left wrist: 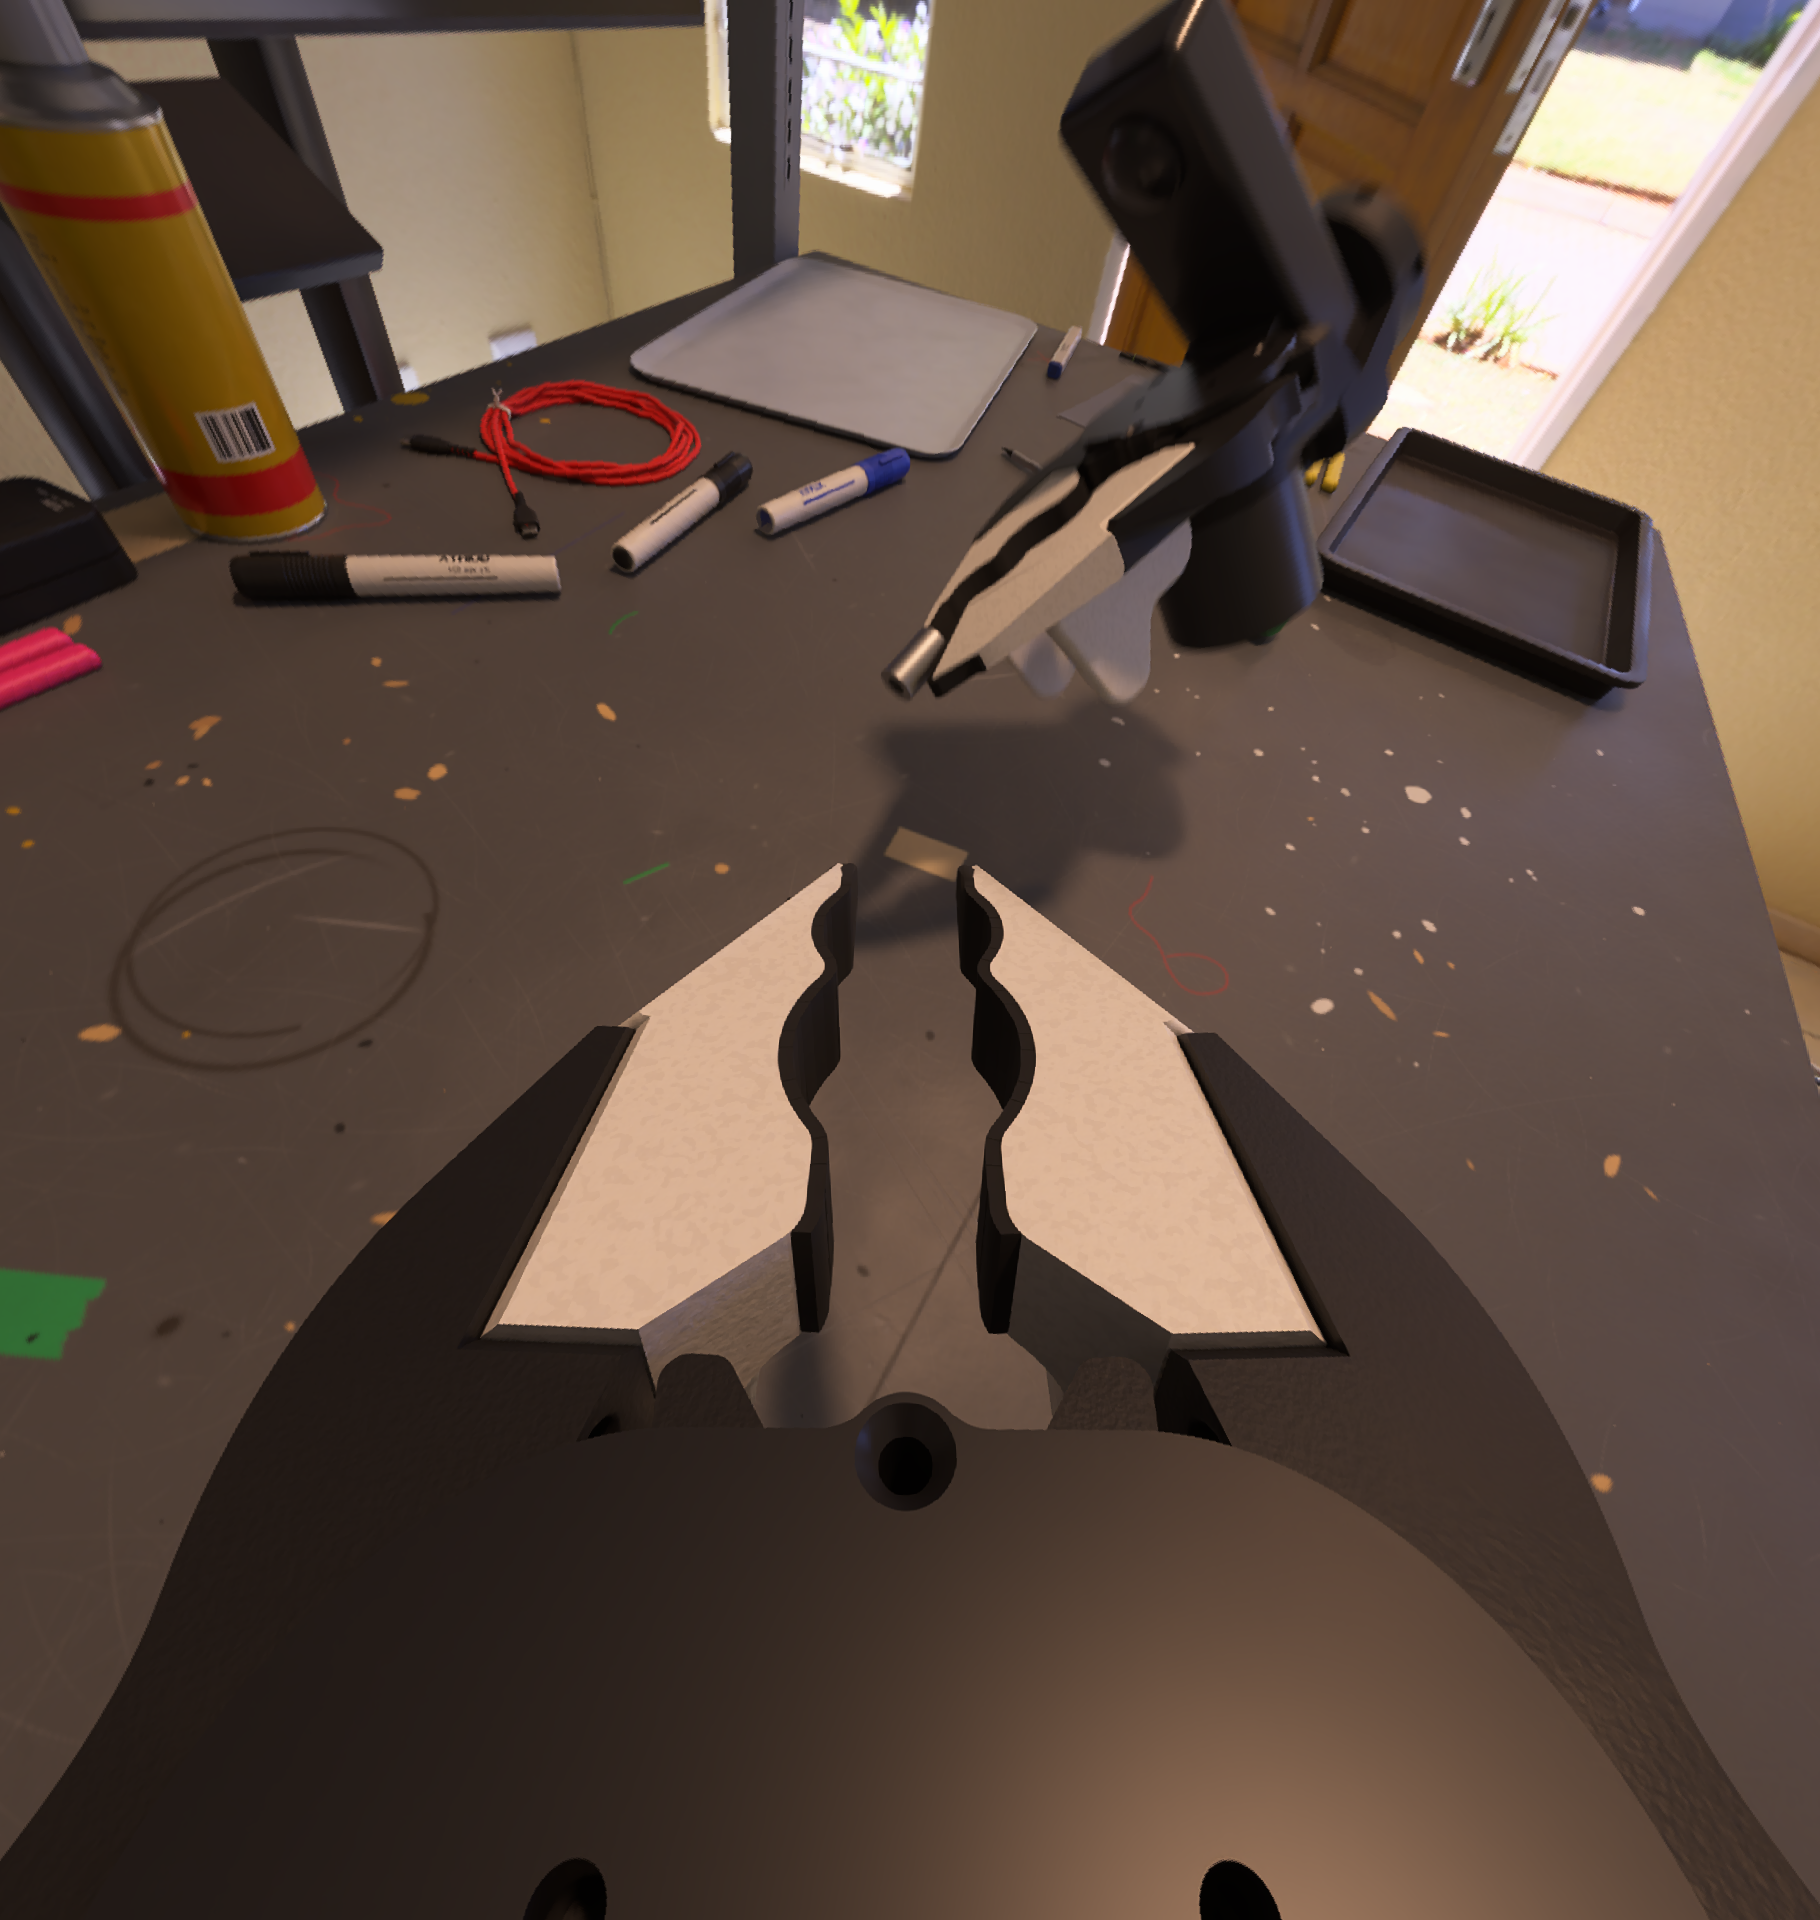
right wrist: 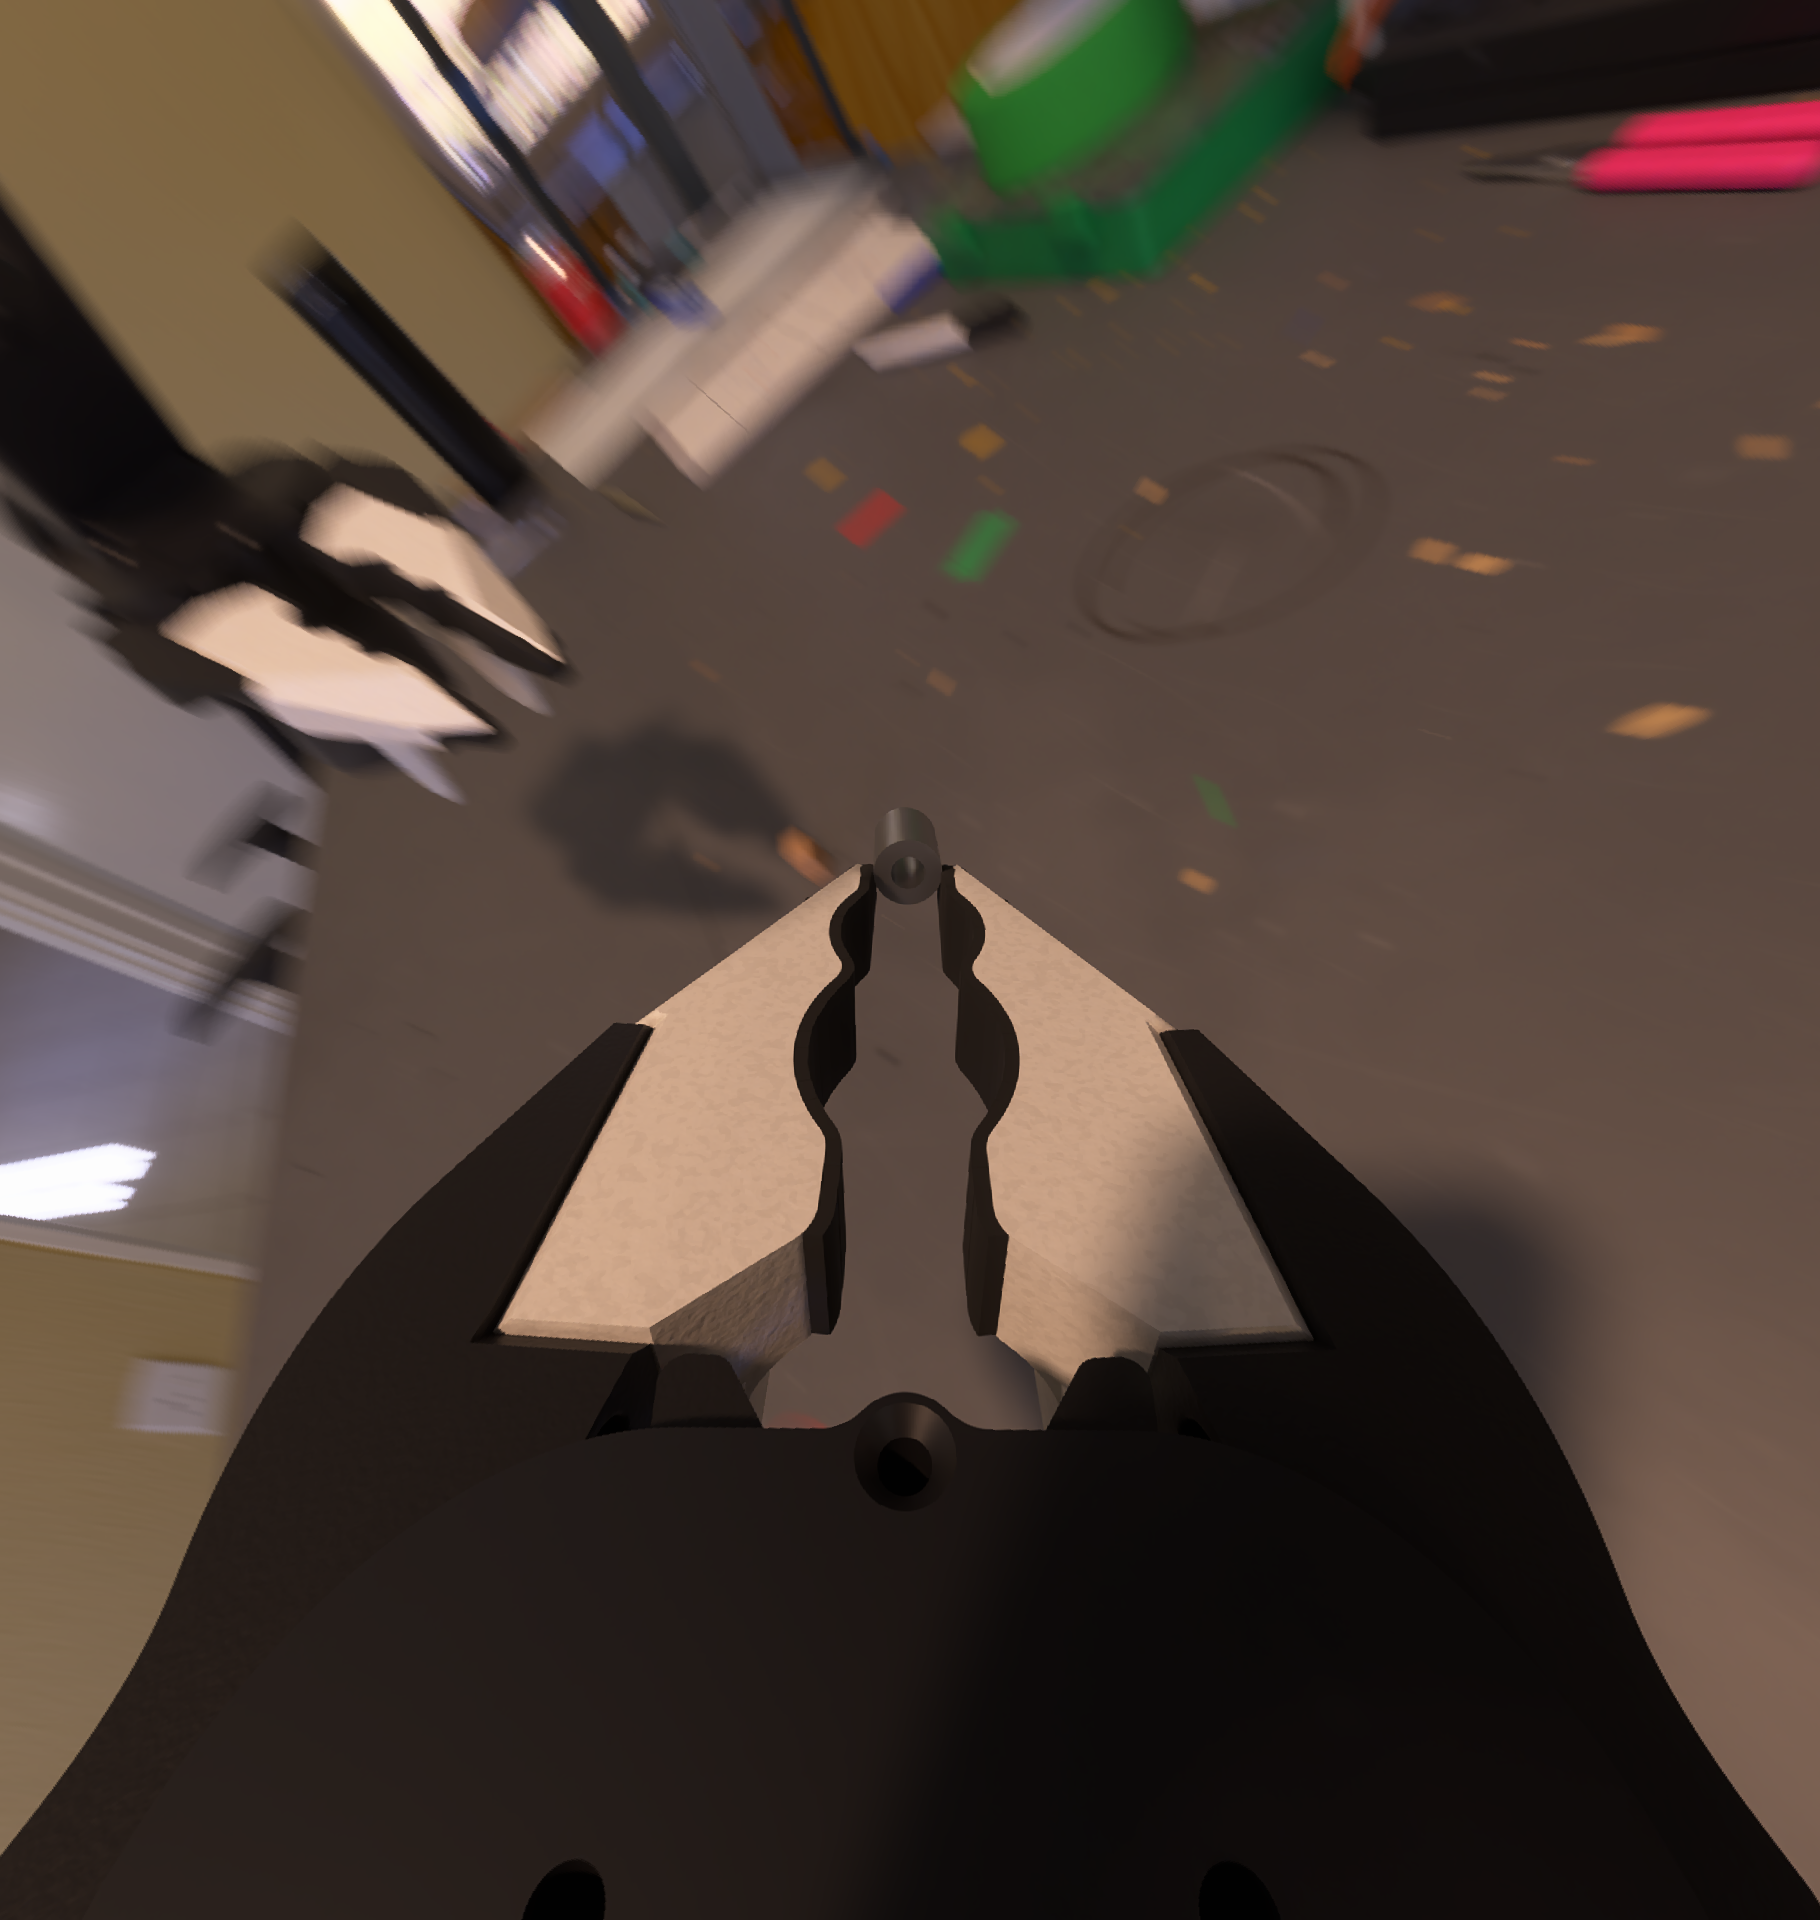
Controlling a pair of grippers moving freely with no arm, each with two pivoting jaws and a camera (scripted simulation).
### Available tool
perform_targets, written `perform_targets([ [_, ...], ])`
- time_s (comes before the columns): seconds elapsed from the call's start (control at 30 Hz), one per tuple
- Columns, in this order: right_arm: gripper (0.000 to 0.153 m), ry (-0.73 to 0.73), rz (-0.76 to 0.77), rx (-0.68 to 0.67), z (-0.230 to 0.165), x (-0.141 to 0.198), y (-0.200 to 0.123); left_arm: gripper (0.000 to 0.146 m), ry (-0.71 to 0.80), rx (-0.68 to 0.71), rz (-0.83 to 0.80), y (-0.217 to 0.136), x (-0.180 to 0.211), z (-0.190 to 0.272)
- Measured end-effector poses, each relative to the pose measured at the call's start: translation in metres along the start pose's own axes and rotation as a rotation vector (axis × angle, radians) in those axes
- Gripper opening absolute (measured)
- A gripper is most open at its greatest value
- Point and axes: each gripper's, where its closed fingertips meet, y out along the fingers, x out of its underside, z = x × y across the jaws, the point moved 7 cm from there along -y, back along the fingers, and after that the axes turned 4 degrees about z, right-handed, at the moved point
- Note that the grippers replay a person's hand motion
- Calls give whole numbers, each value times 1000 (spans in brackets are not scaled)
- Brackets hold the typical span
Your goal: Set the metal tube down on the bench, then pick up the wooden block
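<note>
My right gripper (right wrist: 906,883) is shut on a short grey metal tube (right wrist: 907,860), pinched at the fingertips and held above the dark bench (right wrist: 1301,935). In the left wrist view the same gripper (left wrist: 947,665) hangs tilted above the bench (left wrist: 573,935) with the tube (left wrist: 906,668) sticking out of its tips. A small wooden block (left wrist: 927,854) lies on the bench just beyond my left gripper (left wrist: 906,878), which is open and empty. The block (right wrist: 804,854) also shows in the right wrist view, in shadow, with the blurred left gripper (right wrist: 511,665) to its left.
A yellow and red spray can (left wrist: 147,312), a red cable coil (left wrist: 589,431), three markers (left wrist: 397,575), a grey tray (left wrist: 844,353) and a black tray (left wrist: 1488,561) stand at the back. Pink tool handles (left wrist: 12,670) lie left. A green box (right wrist: 1114,187) is blurred.
</note>
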Motion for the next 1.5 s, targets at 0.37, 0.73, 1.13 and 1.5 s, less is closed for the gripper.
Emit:
perform_targets([
  [0.37,12,-427,-807,465,61,13,-38,20,-25,-51,-45,-14,20,2],
  [0.73,12,-441,-1035,427,73,24,-16,22,-61,-106,-63,-34,34,5],
  [1.13,29,-373,-911,447,70,17,-27,26,-65,-106,-71,-33,36,6],
  [1.5,30,-333,-681,506,47,3,-52,29,-57,-84,-89,-30,38,7],
])
